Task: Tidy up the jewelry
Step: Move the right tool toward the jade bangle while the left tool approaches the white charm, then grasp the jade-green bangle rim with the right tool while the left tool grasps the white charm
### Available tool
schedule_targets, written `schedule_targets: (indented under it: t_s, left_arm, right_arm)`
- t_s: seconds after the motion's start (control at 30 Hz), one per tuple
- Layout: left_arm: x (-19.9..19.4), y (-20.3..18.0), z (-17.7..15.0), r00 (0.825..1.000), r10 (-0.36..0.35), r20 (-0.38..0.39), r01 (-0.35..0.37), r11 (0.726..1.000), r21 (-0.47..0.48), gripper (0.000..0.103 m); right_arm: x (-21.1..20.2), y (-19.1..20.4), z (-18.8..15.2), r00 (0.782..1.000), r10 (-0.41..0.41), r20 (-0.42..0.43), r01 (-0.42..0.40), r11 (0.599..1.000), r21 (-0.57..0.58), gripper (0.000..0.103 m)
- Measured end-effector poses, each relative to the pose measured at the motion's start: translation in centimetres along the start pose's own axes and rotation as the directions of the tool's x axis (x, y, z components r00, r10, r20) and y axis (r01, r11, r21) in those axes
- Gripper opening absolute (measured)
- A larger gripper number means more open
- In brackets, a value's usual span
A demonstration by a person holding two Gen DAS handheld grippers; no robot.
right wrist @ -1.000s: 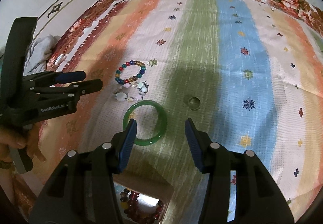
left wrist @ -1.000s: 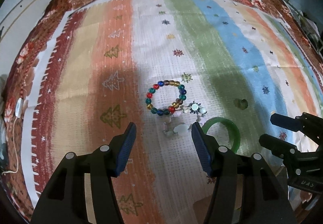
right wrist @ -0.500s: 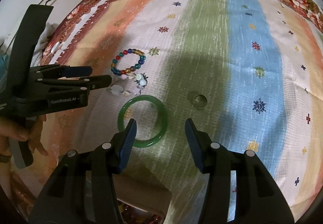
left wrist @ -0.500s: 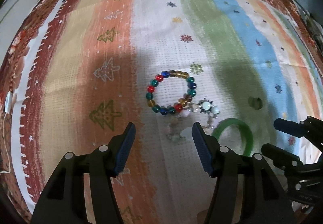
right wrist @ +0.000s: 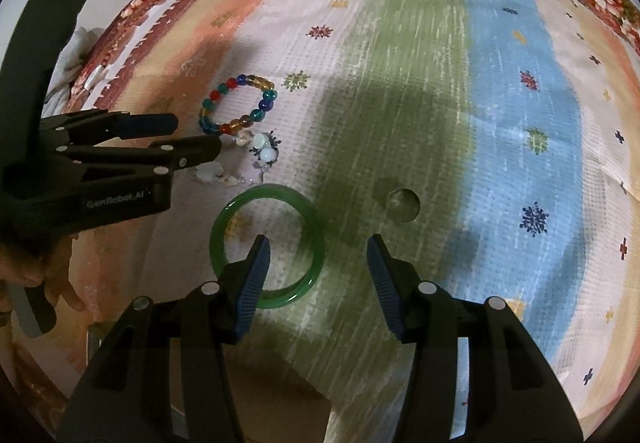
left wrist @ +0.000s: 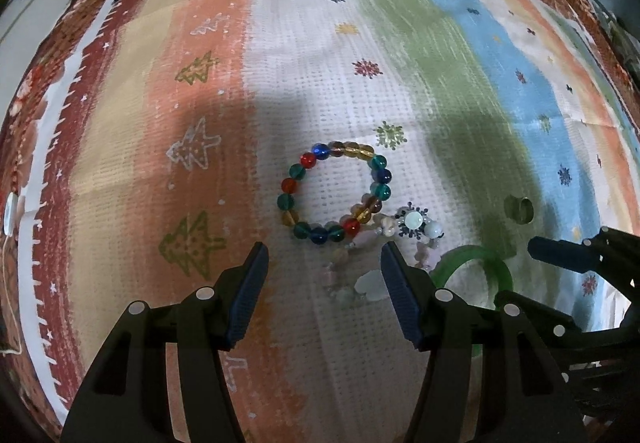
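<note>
A multicoloured bead bracelet (left wrist: 334, 192) lies on the striped cloth (left wrist: 200, 63), just beyond my open left gripper (left wrist: 324, 263). A pale bead-and-charm bracelet (left wrist: 400, 239) lies between and beyond the left fingers. A green bangle (right wrist: 266, 245) lies flat; my open right gripper (right wrist: 318, 255) hovers over it, its left finger (right wrist: 252, 283) over the ring's inside. A small ring (right wrist: 402, 203) lies to the bangle's right. In the right wrist view the beads (right wrist: 238, 109) and the left gripper (right wrist: 192, 137) show at left.
The cloth (right wrist: 500, 123) covers a table with floral borders. A box (right wrist: 296, 395) sits at the near edge below the right gripper. In the left wrist view the right gripper (left wrist: 560, 267) shows at right, beside the bangle (left wrist: 476, 263) and ring (left wrist: 519, 209).
Both grippers have moved forward and lower toward the jewelry. The left one closed in on the bead bracelets, the right one on the green bangle. Both stay open.
</note>
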State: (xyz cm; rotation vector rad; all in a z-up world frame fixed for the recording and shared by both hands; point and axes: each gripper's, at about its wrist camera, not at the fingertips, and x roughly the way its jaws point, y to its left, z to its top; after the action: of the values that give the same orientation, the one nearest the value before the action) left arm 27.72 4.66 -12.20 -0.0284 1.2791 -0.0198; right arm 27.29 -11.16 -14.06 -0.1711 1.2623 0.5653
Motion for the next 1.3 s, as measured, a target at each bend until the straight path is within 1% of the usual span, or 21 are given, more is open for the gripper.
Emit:
schedule_targets:
  t_s: [0.27,0.37,0.47,0.57,0.6,0.63,0.67,0.7,0.73,0.77,0.8,0.87,1.1,1.3]
  left_arm:
    - [1.2,-0.2,0.5,1.0,0.015,-0.016,-0.015,1.0,0.012,0.06]
    - [1.6,-0.7,0.6,0.999,0.031,-0.015,-0.03,0.999,0.035,0.06]
    - [1.7,-0.9,0.7,0.999,0.032,-0.015,-0.031,0.998,0.046,0.059]
    - [1.7,-1.0,0.8,0.999,0.029,-0.019,-0.028,0.998,0.06,0.059]
    - [1.8,-1.1,0.8,0.999,0.029,-0.02,-0.028,0.997,0.066,0.057]
    - [1.8,-1.3,0.8,1.0,0.023,-0.021,-0.022,0.997,0.076,0.052]
    - [1.7,-1.6,0.6,1.0,0.019,-0.022,-0.017,0.996,0.083,0.044]
    - [1.7,-1.9,0.6,1.0,0.014,-0.024,-0.012,0.996,0.09,0.04]
    - [1.7,-2.3,0.5,1.0,0.008,-0.028,-0.005,0.995,0.103,0.03]
    - [1.7,-2.6,0.5,1.0,0.005,-0.03,-0.002,0.994,0.113,0.02]
    - [1.6,-2.8,0.4,0.999,0.0,-0.032,0.003,0.992,0.124,0.017]
    - [1.6,-2.9,0.3,0.999,-0.002,-0.032,0.006,0.992,0.128,0.01]
    - [0.7,-2.6,0.2,0.999,-0.039,-0.025,0.041,0.992,0.119,0.009]
    - [-1.8,-2.4,0.0,0.997,-0.074,0.022,0.071,0.99,0.124,0.009]
  right_arm:
    - [1.2,-0.1,0.4,0.999,-0.02,-0.033,0.02,1.0,0.0,0.052]
    - [1.4,-0.2,0.5,0.999,-0.021,-0.041,0.021,1.0,0.0,0.052]
    - [1.6,-0.1,0.6,0.998,-0.025,-0.053,0.024,1.0,-0.009,0.051]
    - [1.9,0.2,0.6,0.998,-0.045,-0.052,0.044,0.999,-0.024,0.045]
    - [1.9,0.2,0.6,0.997,-0.054,-0.051,0.052,0.998,-0.03,0.042]
    - [1.9,0.2,0.5,0.997,-0.063,-0.051,0.061,0.998,-0.034,0.037]
    - [1.9,0.2,0.5,0.996,-0.074,-0.05,0.072,0.997,-0.038,0.034]
    - [1.8,0.1,0.4,0.995,-0.081,-0.05,0.079,0.996,-0.04,0.027]
    - [1.9,0.1,0.4,0.996,-0.071,-0.052,0.069,0.997,-0.04,0.016]
    - [1.9,0.1,0.4,0.996,-0.065,-0.054,0.063,0.997,-0.041,0.01]
    - [1.9,0.2,0.3,0.996,-0.064,-0.054,0.062,0.997,-0.044,0.008]
    - [1.9,0.1,0.2,0.997,-0.063,-0.048,0.061,0.997,-0.048,0.008]
    - [1.1,0.0,-0.2,0.998,-0.051,-0.03,0.049,0.997,-0.059,0.008]
    - [0.1,0.3,-0.2,0.999,-0.049,0.001,0.049,0.997,-0.057,0.008]
